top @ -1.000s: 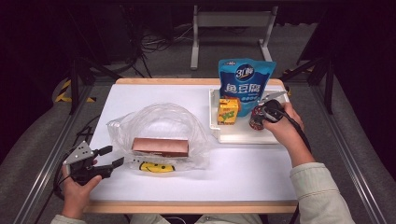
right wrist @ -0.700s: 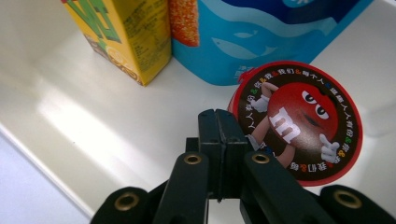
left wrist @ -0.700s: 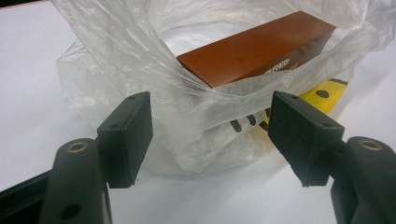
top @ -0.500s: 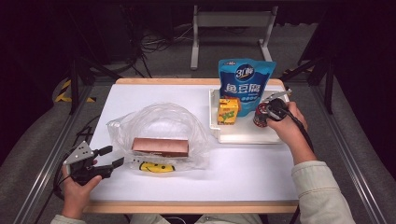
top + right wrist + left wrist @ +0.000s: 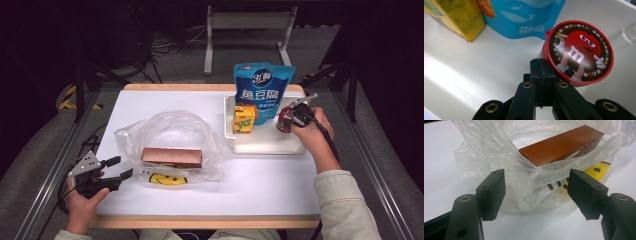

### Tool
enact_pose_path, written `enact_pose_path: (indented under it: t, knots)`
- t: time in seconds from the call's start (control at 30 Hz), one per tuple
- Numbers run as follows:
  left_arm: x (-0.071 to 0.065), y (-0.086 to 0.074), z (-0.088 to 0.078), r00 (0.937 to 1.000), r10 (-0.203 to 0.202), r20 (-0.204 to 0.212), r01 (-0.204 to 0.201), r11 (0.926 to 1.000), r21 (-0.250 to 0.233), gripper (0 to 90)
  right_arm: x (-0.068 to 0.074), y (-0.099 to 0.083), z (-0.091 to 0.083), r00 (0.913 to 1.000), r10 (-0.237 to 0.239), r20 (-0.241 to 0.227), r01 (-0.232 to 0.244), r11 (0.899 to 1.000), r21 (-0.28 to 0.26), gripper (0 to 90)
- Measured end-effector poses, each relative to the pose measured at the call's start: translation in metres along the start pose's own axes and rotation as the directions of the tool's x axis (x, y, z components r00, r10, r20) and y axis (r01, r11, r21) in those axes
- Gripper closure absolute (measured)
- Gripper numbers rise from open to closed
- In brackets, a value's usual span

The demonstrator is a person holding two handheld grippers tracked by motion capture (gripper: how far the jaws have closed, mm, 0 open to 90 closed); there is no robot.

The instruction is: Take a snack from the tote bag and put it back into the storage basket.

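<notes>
The white tray (image 5: 265, 145) sits at the right of the white table (image 5: 280, 185) and serves as the landmark. Inside it, a blue stand-up pouch (image 5: 264, 90) rises at the back, a yellow carton (image 5: 244, 119) stands just in front of the pouch, and a round red M&M's tub (image 5: 577, 53) stands at the tray's right side, right of the pouch.

The right gripper (image 5: 541, 68) reaches into the tray; its jaws are pressed together, their tips touching the tub's lid rim on its near side. In the high view the tub (image 5: 285, 120) is partly covered by the hand.

Left of the tray lies a clear plastic bag (image 5: 170, 135) holding a brown box (image 5: 561, 145); the plastic veils part of the box's lettering. A yellow smiley print (image 5: 167, 178) shows at the bag's near edge.

Farther left of the tray, the left gripper (image 5: 536, 192) has its jaws wide apart, with the bag's crumpled edge between them but not touching either pad.
</notes>
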State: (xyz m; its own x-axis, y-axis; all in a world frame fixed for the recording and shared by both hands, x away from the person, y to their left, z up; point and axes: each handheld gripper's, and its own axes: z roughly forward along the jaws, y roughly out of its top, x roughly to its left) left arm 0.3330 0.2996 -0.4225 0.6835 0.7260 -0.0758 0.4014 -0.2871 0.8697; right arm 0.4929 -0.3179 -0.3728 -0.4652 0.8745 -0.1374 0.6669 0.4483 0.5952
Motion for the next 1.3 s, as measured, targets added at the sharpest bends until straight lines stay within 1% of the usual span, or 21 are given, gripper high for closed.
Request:
enact_pose_path:
  t: [0.07,0.23,0.4,0.53,0.67,0.77,0.87,1.0,1.1,1.13,1.17,1.2,1.23,1.3]
  knots:
    - [0.000,0.000,0.000,1.0000,0.000,0.001,0.000,1.0000,0.001,31.3,-0.003,-0.001,0.001,0.9999,0.011,0.014,-0.011,1.000,0.006,90.0]
    - [0.000,0.000,0.000,1.0000,-0.001,0.003,0.001,1.0000,0.004,31.3,-0.009,-0.003,0.002,0.9993,0.026,0.027,-0.027,1.000,0.016,90.0]
    - [0.000,0.000,0.000,1.0000,-0.001,0.004,0.001,1.0000,0.004,31.2,-0.014,-0.005,0.000,0.9982,0.040,0.044,-0.041,0.999,0.015,90.0]
    - [0.000,0.000,0.000,1.0000,-0.001,0.005,0.001,1.0000,0.003,31.2,-0.016,-0.006,0.001,0.9966,0.048,0.067,-0.050,0.998,0.025,90.0]
    - [0.001,0.000,0.000,1.0000,0.000,0.004,0.000,1.0000,0.004,31.2,-0.018,-0.007,0.001,0.9957,0.052,0.076,-0.054,0.998,0.029,90.0]
    - [0.001,0.000,0.000,1.0000,0.000,0.004,0.000,1.0000,0.003,31.1,-0.018,-0.008,0.000,0.9953,0.056,0.079,-0.058,0.998,0.030,90.0]
    - [0.001,0.000,0.000,1.0000,0.000,0.003,0.000,1.0000,0.002,31.1,-0.015,-0.007,-0.002,0.9969,0.054,0.057,-0.055,0.998,0.017,88.0]
    - [0.001,0.000,0.000,1.0000,0.000,0.000,0.000,1.0000,0.001,31.1,-0.009,-0.003,-0.011,0.9981,0.058,0.020,-0.057,0.998,-0.038,83.6]
    - [0.001,0.000,0.000,1.0000,-0.001,0.000,0.001,1.0000,-0.001,31.1,-0.005,0.002,-0.020,0.9974,0.068,-0.022,-0.070,0.993,-0.097,75.6]
    - [0.001,0.000,0.000,1.0000,-0.001,0.000,0.001,1.0000,-0.002,31.1,-0.002,0.004,-0.024,0.9968,0.071,-0.036,-0.075,0.991,-0.114,71.1]
    - [0.001,0.000,0.000,1.0000,-0.001,0.000,0.001,1.0000,-0.002,31.1,-0.002,0.004,-0.024,0.9968,0.071,-0.036,-0.075,0.991,-0.114,71.1]
    - [0.001,0.000,0.000,1.0000,-0.001,0.000,0.001,1.0000,-0.001,31.1,-0.001,0.005,-0.026,0.9962,0.074,-0.047,-0.079,0.989,-0.122,68.1]
    - [0.001,0.000,0.000,1.0000,-0.001,0.000,0.001,1.0000,-0.002,31.1,0.003,0.008,-0.030,0.9943,0.082,-0.068,-0.091,0.985,-0.145,64.3]
    - [0.001,0.000,0.000,1.0000,0.000,0.001,0.000,1.0000,-0.002,31.1,0.009,0.011,-0.035,0.9941,0.082,-0.072,-0.094,0.978,-0.186,55.5]
